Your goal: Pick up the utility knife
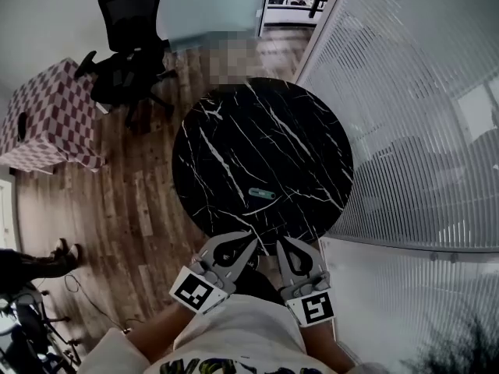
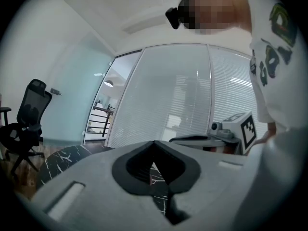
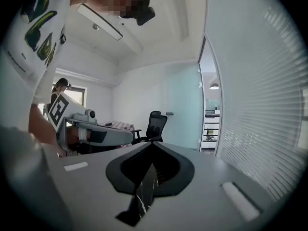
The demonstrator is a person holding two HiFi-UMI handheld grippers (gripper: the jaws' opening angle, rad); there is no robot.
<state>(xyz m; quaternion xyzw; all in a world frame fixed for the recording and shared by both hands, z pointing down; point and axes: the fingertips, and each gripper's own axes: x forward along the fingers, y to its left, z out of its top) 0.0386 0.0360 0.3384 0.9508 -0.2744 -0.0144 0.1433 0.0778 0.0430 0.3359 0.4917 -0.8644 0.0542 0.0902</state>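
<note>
- You're holding the left gripper (image 1: 252,241) and right gripper (image 1: 281,243) closed, empty, near the black table's (image 1: 234,123) lower edge.
- The utility knife (image 1: 262,194) is lying mid-frame; an office chair (image 1: 129,29) is sitting upper left.

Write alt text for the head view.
A teal utility knife lies on a round black marble table; the left tongs and right tongs, both shut and empty, are at its near edge. An office chair stands beyond.

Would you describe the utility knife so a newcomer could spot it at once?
Look at the round black marble table by the slatted glass wall. Toward its near edge lies the utility knife, a small pale teal bar, the only object among the white veins.
</note>
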